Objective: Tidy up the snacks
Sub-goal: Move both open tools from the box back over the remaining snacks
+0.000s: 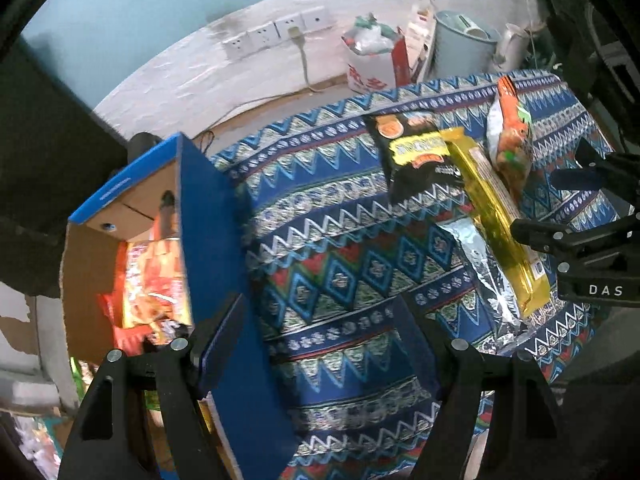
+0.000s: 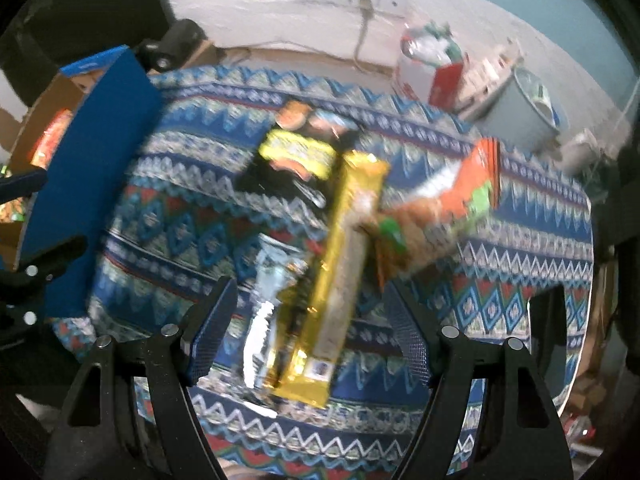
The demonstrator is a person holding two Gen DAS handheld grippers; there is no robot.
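Several snack packs lie on the patterned blue tablecloth (image 1: 340, 248): a long yellow pack (image 1: 496, 216) (image 2: 340, 280), a black pack (image 1: 412, 156) (image 2: 296, 156), an orange pack (image 1: 512, 136) (image 2: 444, 208) and a silver pack (image 1: 484, 276) (image 2: 264, 300). A blue cardboard box (image 1: 208, 216) (image 2: 88, 168) holding red and orange snack bags (image 1: 156, 280) stands at the left. My left gripper (image 1: 320, 340) is open over the cloth beside the box wall. My right gripper (image 2: 308, 328) is open, its fingers either side of the yellow pack's near end; it also shows in the left wrist view (image 1: 576, 208).
A white wall with sockets (image 1: 276, 32) and a plugged cable runs behind the table. Bags, a carton (image 1: 376, 60) and a grey bin (image 1: 464, 48) stand on the floor at the back right. The table's edge falls away at the right.
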